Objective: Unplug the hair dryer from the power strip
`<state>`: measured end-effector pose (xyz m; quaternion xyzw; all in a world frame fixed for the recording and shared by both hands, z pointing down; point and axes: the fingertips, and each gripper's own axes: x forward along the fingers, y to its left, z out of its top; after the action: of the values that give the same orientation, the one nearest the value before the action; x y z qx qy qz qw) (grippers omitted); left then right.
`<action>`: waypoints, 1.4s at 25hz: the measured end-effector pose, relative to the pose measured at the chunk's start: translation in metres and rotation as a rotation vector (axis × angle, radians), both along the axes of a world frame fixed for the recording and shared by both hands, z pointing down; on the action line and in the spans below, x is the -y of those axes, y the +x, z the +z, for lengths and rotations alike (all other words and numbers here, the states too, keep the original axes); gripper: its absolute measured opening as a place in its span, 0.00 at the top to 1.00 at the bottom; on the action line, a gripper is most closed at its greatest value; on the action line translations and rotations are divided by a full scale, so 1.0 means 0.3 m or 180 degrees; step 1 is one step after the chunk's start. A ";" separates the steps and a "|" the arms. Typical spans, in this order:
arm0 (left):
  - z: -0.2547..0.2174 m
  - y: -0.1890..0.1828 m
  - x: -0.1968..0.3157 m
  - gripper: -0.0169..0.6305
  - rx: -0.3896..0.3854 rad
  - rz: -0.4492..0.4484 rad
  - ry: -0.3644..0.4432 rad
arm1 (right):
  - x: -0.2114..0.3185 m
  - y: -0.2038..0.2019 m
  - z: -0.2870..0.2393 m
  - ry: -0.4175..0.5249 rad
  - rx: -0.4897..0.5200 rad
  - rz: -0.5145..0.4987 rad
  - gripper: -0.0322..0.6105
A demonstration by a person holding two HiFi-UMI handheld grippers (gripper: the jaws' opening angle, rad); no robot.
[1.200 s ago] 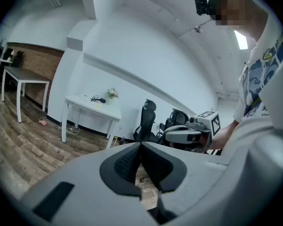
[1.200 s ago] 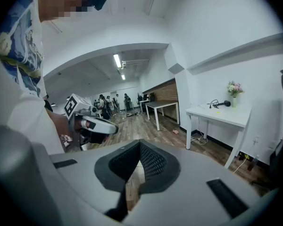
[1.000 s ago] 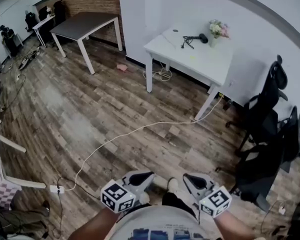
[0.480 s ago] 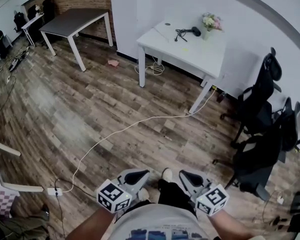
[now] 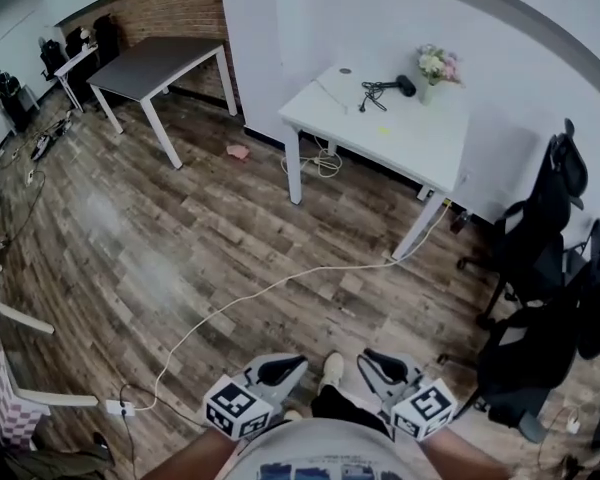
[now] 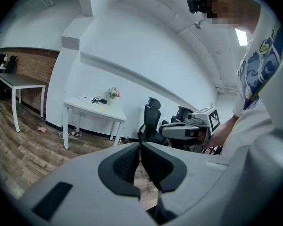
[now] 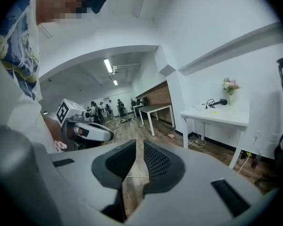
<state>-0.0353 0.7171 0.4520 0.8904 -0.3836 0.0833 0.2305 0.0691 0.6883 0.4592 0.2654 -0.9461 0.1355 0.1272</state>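
Note:
The black hair dryer [image 5: 406, 82] lies with its coiled cord [image 5: 373, 91] on the white table [image 5: 410, 133] by the far wall, also in the left gripper view [image 6: 102, 100] and right gripper view [image 7: 220, 101]. A white cable [image 5: 280, 284] runs across the floor to the white power strip [image 5: 114, 406] at lower left. Both grippers are held close in front of the person's body, far from these. My left gripper [image 5: 292, 365] [image 6: 140, 147] is shut on nothing. The jaws of my right gripper [image 5: 370, 359] [image 7: 139, 146] are opening, with nothing between them.
A dark table [image 5: 160, 53] stands at the back left by the brick wall. Black office chairs [image 5: 540, 268] crowd the right side. A vase of flowers [image 5: 437, 66] stands beside the dryer. A cable coil [image 5: 326, 158] lies under the white table. A white chair frame [image 5: 20, 368] is at far left.
The whole view has shifted as the person moved over the floor. Both grippers stay low in front of the body, pointing toward the white table.

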 end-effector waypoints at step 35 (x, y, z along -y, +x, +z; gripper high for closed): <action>-0.019 -0.029 1.367 0.97 0.0016 0.0617 0.0038 | 1.278 -0.031 -0.007 -0.0039 -0.0132 0.0587 0.87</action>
<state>-0.0441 0.3070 0.4464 0.9245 -0.2967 0.1052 0.2150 0.0598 0.3048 0.4572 0.3533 -0.9139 0.1469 0.1354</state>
